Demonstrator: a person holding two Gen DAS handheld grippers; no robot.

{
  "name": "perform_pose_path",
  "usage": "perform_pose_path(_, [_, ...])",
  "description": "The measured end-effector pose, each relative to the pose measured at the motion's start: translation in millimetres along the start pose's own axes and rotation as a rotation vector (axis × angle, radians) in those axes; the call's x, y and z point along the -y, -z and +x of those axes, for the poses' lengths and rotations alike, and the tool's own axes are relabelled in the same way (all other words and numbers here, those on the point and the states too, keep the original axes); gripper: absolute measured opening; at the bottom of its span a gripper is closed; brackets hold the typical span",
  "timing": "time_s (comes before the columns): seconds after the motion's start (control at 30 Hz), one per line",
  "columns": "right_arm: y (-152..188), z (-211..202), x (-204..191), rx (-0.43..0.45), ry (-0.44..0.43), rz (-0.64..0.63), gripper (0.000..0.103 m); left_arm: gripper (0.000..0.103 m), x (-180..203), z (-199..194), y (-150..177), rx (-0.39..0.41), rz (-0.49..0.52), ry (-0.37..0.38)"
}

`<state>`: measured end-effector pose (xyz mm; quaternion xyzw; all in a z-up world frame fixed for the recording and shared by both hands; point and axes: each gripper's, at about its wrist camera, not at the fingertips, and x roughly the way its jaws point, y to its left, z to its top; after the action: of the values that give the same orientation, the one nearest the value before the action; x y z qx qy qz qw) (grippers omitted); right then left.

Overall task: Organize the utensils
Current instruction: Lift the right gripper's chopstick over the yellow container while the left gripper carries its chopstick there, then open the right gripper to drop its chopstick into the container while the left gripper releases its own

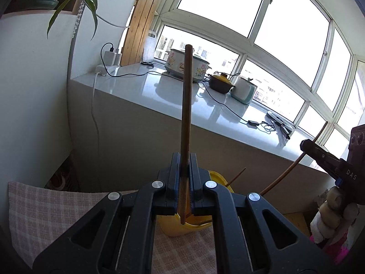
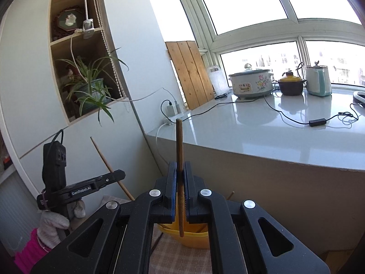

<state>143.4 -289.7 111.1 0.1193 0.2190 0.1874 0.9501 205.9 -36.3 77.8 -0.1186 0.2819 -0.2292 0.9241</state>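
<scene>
Left gripper (image 1: 183,171) pinches one chopstick (image 1: 186,114) upright, right gripper (image 2: 180,178) pinches another chopstick (image 2: 179,155), both above the yellow bowl (image 1: 180,227) on the checked cloth (image 1: 45,207). Thin pinch risk: either could swivel or slip.

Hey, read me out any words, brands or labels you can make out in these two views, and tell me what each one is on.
"DAS" – on the right gripper body, seen from the left wrist view.
"GenRobot.AI" – on the left gripper arm, seen from the right wrist view.
Label on the floral cooker – print too small to read.
Nothing readable on the chopsticks, yellow tub, brown pot or kettle.
</scene>
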Motion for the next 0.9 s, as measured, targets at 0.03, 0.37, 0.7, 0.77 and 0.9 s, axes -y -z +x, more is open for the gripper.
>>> perform_pose_path(0.03, [-1,4,3,-0.004,-0.001,0.007,0.004,0.004,0,3,-2,0.001,-0.002,-0.001])
perform_pose_path(0.37, [4,35,26,-0.045,0.033,0.055,0.004,0.004,-2,41,-8,-0.019,-0.033,0.000])
perform_pose_path(0.7, [26,58,30,-0.121,0.065,0.023,0.004,0.004,2,75,5,-0.080,-0.023,-0.007])
perform_pose_path(0.77, [31,63,30,-0.138,0.068,0.016,0.004,0.004,3,80,9,-0.090,-0.021,-0.011])
perform_pose_path(0.9, [41,73,28,-0.170,0.072,0.005,0.004,0.004,4,87,18,-0.111,-0.015,-0.015])
